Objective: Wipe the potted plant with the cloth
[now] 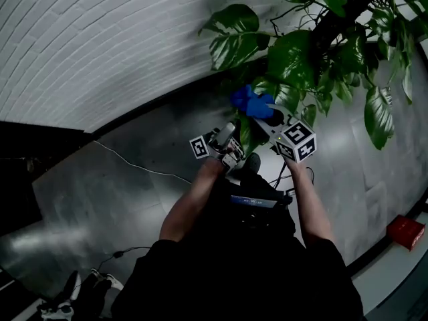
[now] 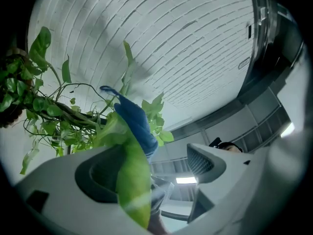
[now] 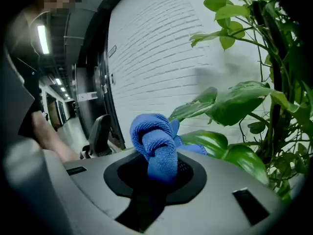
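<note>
Beside the potted plant (image 1: 314,39), right hand-held gripper (image 3: 159,173) clamps the blue cloth (image 3: 155,138). Left hand-held gripper (image 2: 156,173) has its jaws apart, one green leaf (image 2: 129,173) between them, against one jaw.

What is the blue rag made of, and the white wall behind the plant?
The blue cloth looks like microfibre: soft, matte, with a fuzzy nap. The white wall looks like painted brick: staggered joint lines show under a matte coat.

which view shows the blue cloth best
Right gripper view: the cloth fills the middle, bunched, clamped in the right hand-held gripper. The left gripper view shows it partly behind a leaf; the head view, only a small blue patch by the plant.
</note>
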A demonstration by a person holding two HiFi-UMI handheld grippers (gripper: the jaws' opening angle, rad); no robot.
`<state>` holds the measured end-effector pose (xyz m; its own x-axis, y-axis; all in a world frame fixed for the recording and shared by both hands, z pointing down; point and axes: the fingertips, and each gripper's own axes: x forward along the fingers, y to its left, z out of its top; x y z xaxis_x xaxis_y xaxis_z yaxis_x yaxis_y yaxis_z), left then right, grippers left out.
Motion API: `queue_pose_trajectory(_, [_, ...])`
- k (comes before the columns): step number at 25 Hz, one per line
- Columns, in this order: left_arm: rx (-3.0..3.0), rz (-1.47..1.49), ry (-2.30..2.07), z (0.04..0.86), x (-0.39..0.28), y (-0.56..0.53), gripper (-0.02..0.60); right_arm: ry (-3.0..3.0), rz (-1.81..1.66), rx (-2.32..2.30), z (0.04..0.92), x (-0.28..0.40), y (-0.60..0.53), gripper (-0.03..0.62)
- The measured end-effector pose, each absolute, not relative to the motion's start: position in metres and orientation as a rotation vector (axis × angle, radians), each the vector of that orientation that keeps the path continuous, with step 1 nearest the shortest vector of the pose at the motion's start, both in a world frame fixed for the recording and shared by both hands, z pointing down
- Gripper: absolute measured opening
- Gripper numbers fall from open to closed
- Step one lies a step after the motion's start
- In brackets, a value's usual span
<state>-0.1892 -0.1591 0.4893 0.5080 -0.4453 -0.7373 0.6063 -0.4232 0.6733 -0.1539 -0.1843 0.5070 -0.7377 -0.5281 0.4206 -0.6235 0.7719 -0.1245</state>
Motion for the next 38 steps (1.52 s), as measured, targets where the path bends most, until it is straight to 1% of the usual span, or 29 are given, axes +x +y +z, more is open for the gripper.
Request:
queue_pose_trajectory(6, [1.645, -1.159, 0.111, 0.496, -0.189, -0.162, 0.422, -2.53, 0.319, 0.745, 0.517, -0.164, -0.151, 0.104])
queue_pose_trajectory(11, [1.66, -1.158, 0.087, 0.496, -0.193, -0.165, 0.422, -2.489, 0.4, 0.579, 0.537, -0.181, -0.101, 0.104])
queue_pose_trajectory(14, [1.644, -1.164, 0.085, 0.499, -0.196, -0.165, 0.422, -2.529, 0.484, 0.551, 0.53, -0.177, -0.089, 0.104])
queue_pose_trajectory(17, [1.639, -1.152, 0.099, 0.5, -0.196, -0.161, 0.422, -2.672, 0.538, 0.711, 0.485, -0.155, -0.112, 0.104])
queue_pose_trajectory(19, [1.634, -1.138, 0.107, 0.502, -0.193, -0.158, 0.422, -2.745, 0.489, 0.904, 0.448, -0.132, -0.139, 0.104])
queue_pose_trajectory(21, [1.626, -1.125, 0.113, 0.505, -0.19, -0.154, 0.422, -2.743, 0.418, 1.06, 0.431, -0.111, -0.162, 0.104])
queue_pose_trajectory(23, [1.621, -1.116, 0.123, 0.506, -0.188, -0.151, 0.422, -2.689, 0.387, 1.111, 0.44, -0.103, -0.176, 0.104])
queue_pose_trajectory(26, [1.621, -1.114, 0.141, 0.502, -0.186, -0.148, 0.422, -2.601, 0.392, 1.01, 0.481, -0.12, -0.17, 0.104])
queue_pose_trajectory(31, [1.62, -1.114, 0.145, 0.499, -0.186, -0.147, 0.422, -2.513, 0.358, 0.761, 0.532, -0.161, -0.12, 0.104])
queue_pose_trajectory(38, [1.628, -1.108, 0.125, 0.505, -0.189, -0.149, 0.422, -2.454, 0.352, 0.581, 0.558, -0.172, -0.065, 0.104])
